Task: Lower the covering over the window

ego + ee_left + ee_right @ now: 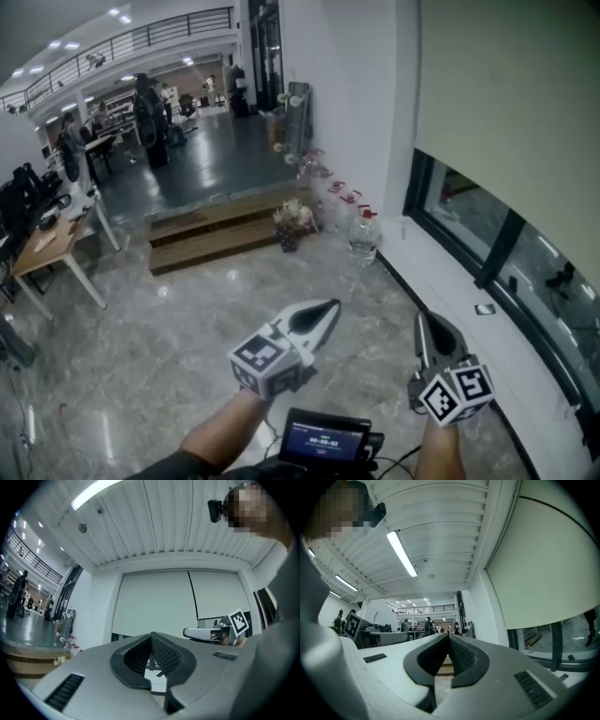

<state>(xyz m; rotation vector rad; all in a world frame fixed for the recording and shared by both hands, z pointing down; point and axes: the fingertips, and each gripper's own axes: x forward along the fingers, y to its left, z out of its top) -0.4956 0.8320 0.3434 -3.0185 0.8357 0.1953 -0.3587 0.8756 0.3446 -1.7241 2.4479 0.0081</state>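
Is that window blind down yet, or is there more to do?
Partly done, it seems: the blind covers the upper window, but a band of glass shows below it. Nothing is in hand: the left gripper and right gripper are both shut, empty and short of the window. Left to do: grip the blind or its cord, which I cannot see, and pull it down.

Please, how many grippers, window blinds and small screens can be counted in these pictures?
Grippers: 2, left gripper and right gripper
Blinds: 2, longer blind and shorter blind
Screens: 1, screen
Total: 5
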